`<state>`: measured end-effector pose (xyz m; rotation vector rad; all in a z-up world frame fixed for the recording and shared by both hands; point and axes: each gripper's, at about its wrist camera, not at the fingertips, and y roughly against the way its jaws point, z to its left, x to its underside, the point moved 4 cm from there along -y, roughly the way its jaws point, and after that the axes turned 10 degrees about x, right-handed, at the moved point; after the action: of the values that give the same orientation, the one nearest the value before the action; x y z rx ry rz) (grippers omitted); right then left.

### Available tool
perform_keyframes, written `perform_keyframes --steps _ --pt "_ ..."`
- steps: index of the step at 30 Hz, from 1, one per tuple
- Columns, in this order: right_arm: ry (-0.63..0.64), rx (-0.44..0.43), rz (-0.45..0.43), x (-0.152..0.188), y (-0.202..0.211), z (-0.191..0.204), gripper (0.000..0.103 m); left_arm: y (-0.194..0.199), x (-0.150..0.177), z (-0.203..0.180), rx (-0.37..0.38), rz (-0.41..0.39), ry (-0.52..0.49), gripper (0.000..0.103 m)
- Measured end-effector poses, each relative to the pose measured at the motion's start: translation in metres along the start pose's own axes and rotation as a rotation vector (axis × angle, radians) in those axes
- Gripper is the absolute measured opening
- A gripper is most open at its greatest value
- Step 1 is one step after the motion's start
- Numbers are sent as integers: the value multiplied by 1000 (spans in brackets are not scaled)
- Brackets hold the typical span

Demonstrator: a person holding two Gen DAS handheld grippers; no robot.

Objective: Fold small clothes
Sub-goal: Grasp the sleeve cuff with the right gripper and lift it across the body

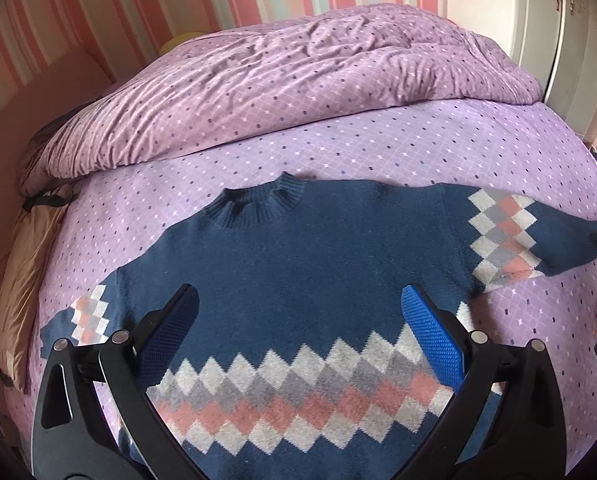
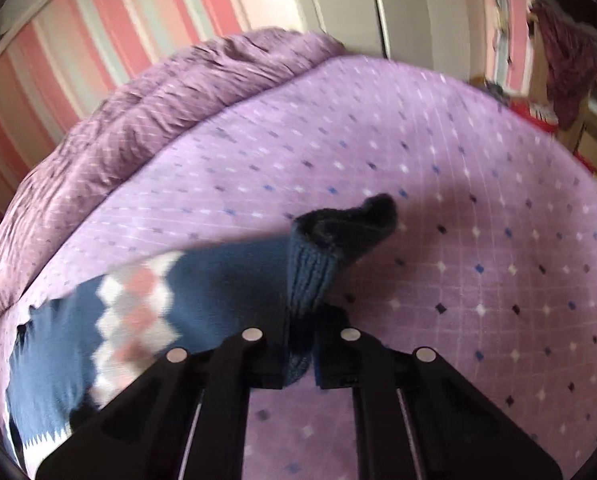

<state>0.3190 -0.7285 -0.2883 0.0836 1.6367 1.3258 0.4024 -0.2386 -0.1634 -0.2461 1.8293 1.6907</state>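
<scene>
A small navy sweater (image 1: 298, 256) with grey, white and pink diamond bands lies flat on the purple bed sheet (image 1: 338, 148), collar away from me, both sleeves spread out. My left gripper (image 1: 298, 300) is open above the sweater's lower body, blue pads apart, holding nothing. My right gripper (image 2: 300, 344) is shut on the ribbed cuff (image 2: 310, 276) of the right sleeve, lifting it off the sheet (image 2: 478, 240). In the left wrist view that cuff (image 1: 578, 244) sits at the far right with the right gripper's tip on it.
A crumpled purple quilt (image 1: 278, 80) is heaped at the back of the bed. A tan pillow (image 1: 22, 272) lies at the left edge. Striped wallpaper and a white wardrobe (image 1: 570, 40) stand behind. Clothes hang at the far right (image 2: 566, 52).
</scene>
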Motion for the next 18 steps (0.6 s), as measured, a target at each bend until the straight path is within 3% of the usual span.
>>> perform_keyframes --steps 6,9,15,18 --pt "195 -71 -112 3 82 97 8 17 5 35 -2 3 15 100" --pt "315 -144 -131 14 121 170 8 31 7 59 -31 -19 -2 100" --pt "437 -263 -59 57 162 295 8 44 15 117 -37 -35 29 100" --pt "470 -304 -11 99 170 370 8 44 21 150 -35 -36 57 100"
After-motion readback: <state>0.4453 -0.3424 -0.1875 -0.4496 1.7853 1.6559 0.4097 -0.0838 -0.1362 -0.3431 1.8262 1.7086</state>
